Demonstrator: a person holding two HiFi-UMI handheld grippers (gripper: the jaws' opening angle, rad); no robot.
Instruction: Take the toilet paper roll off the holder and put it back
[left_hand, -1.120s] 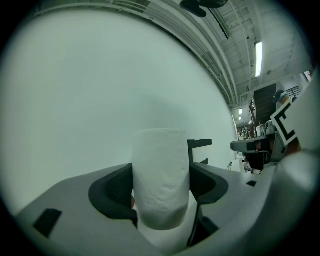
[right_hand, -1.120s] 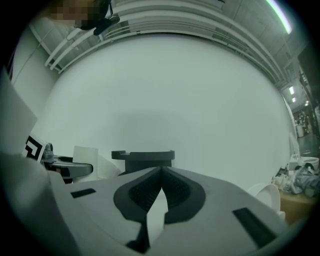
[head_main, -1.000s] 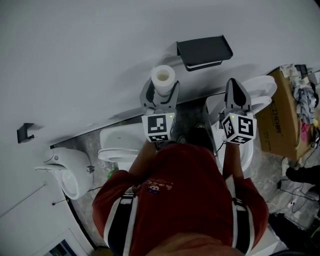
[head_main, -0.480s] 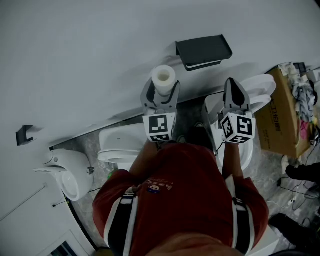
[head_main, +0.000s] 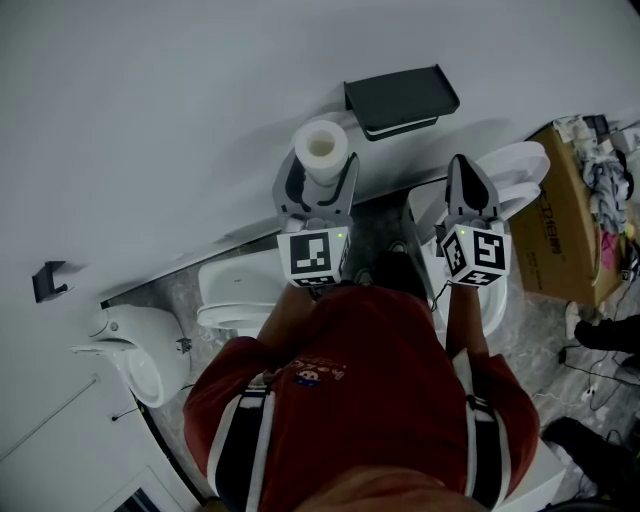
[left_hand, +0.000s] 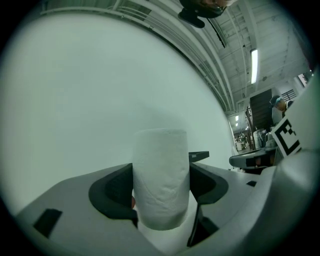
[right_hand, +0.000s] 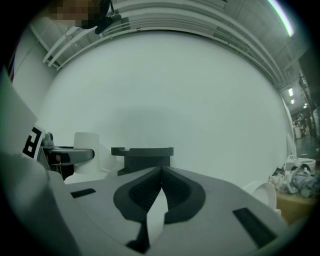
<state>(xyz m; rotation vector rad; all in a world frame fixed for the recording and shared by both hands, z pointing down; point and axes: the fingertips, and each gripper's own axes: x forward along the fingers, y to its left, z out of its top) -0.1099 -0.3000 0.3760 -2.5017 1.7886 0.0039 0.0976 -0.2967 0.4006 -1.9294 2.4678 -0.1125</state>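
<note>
In the head view a white toilet paper roll (head_main: 322, 150) stands upright between the jaws of my left gripper (head_main: 320, 178), which is shut on it close to the white wall. The left gripper view shows the roll (left_hand: 160, 175) pressed on both sides by the dark pads (left_hand: 112, 187). A dark shelf-like holder (head_main: 401, 98) is fixed to the wall, up and to the right of the roll, and it carries nothing. The same holder (right_hand: 142, 152) is straight ahead in the right gripper view. My right gripper (head_main: 470, 175) is below the holder, shut with nothing in it, its pads (right_hand: 150, 187) meeting.
White toilets (head_main: 235, 290) stand on the floor below the grippers, and another bowl (head_main: 135, 345) is at the left. A cardboard box (head_main: 565, 215) with clothes is at the right. A small black hook (head_main: 48, 275) is on the wall at the left.
Almost nothing differs. The left gripper with the roll has edged slightly up and left in the view. The right gripper has stayed where it was.
</note>
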